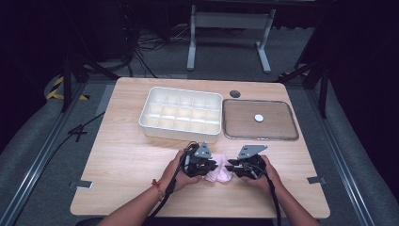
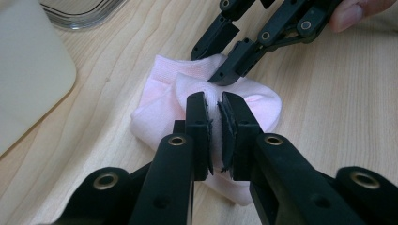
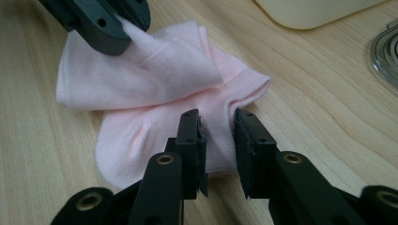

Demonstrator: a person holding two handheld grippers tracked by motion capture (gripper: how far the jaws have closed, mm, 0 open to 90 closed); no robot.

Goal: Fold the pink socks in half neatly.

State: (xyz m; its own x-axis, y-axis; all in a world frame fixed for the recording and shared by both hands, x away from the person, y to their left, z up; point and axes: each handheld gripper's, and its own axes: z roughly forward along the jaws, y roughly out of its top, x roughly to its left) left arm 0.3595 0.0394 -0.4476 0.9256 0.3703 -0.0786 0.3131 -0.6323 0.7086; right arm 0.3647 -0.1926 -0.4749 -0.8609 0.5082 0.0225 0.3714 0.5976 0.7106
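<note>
A pale pink sock (image 1: 218, 175) lies crumpled on the wooden table near its front edge, between my two grippers. My left gripper (image 1: 214, 165) reaches in from the left; in the left gripper view it (image 2: 213, 101) is shut on a raised fold of the sock (image 2: 155, 103). My right gripper (image 1: 229, 167) faces it from the right. In the right gripper view it (image 3: 217, 117) pinches a bunched ridge of the sock (image 3: 141, 79) near its cuff edge. Each gripper also appears in the other's view: the right gripper (image 2: 211, 63) and the left gripper (image 3: 124, 28).
A white compartment tray (image 1: 181, 133) stands behind the grippers at mid-table. To its right lies a clear shallow lid (image 1: 261, 136) with a small white disc (image 1: 259, 117) on it. A dark round cap (image 1: 235, 93) sits near the far edge.
</note>
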